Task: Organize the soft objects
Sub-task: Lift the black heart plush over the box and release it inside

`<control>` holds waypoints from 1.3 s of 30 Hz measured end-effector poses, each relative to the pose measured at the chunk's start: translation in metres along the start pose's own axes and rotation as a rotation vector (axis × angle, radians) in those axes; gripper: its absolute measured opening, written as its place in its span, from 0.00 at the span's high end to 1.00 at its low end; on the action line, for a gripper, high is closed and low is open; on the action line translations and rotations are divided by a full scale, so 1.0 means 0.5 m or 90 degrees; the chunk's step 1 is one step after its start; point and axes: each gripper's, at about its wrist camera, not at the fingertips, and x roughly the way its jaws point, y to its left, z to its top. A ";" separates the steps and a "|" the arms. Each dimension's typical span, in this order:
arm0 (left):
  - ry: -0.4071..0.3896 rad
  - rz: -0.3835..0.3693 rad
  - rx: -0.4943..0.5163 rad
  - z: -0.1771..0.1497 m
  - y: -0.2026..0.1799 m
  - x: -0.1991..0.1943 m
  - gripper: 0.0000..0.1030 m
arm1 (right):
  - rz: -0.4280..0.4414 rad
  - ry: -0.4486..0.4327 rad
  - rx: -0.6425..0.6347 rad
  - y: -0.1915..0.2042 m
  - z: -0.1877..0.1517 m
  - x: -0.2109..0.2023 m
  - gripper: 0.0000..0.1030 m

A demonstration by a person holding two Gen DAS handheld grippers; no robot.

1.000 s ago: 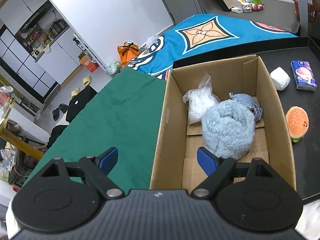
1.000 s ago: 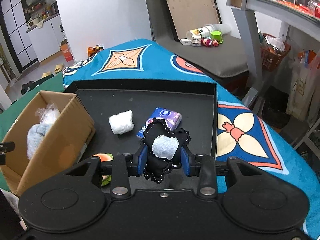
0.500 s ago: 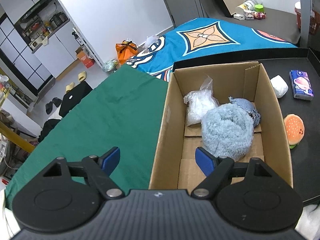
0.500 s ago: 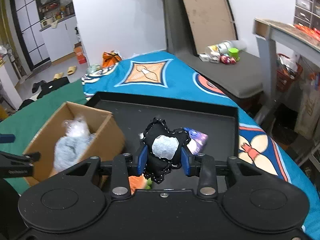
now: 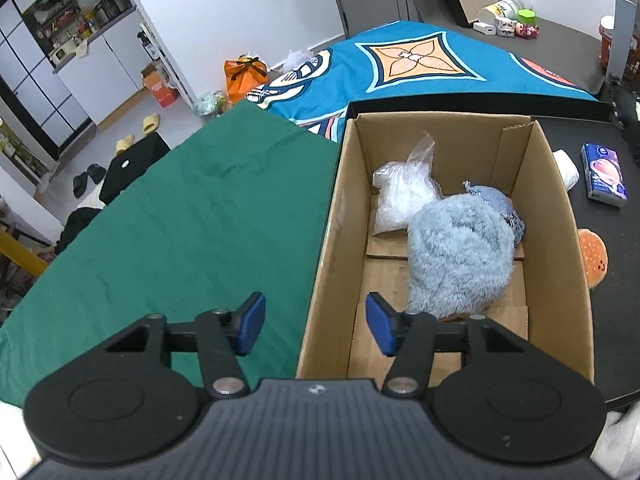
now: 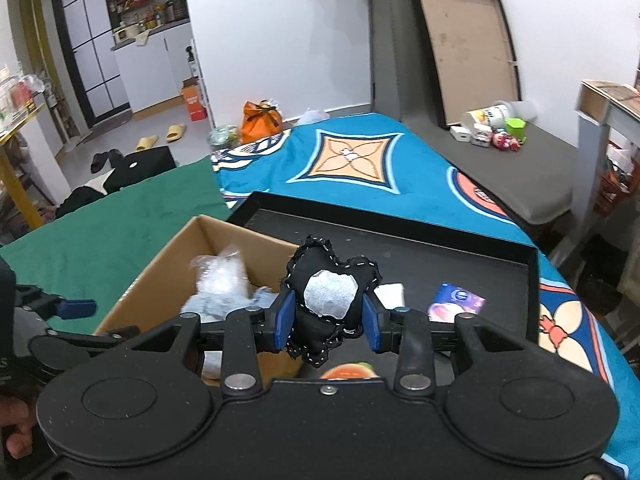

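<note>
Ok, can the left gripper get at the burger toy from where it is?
Probably not directly. The left gripper straddles the box's left wall, jaws closing with only that wall between them. The burger toy lies outside the far right wall, so the box is in the way.

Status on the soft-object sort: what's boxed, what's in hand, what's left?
Done: fluffy blue bundle, clear plastic bag and a small denim piece lie in the cardboard box. In hand: right gripper clamps a black stitched plush; left gripper is closing astride the box's left wall. Left on the black tray: burger plush, tissue pack, white wad.
</note>
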 end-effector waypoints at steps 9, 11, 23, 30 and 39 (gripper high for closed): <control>0.026 -0.040 -0.027 -0.006 0.022 0.017 0.86 | 0.016 0.017 -0.023 0.069 0.012 0.013 0.65; 0.023 -0.048 -0.032 -0.008 0.026 0.017 0.86 | 0.020 0.023 -0.023 0.081 0.012 0.016 0.65; 0.014 -0.076 -0.039 -0.013 0.041 0.019 0.86 | 0.017 0.054 -0.020 0.135 0.007 0.031 0.57; 0.014 -0.086 -0.043 -0.015 0.046 0.021 0.86 | -0.016 0.064 -0.007 0.121 -0.009 0.030 0.39; 0.014 -0.080 -0.039 -0.016 0.045 0.021 0.86 | -0.032 0.079 0.009 0.081 -0.033 0.024 0.39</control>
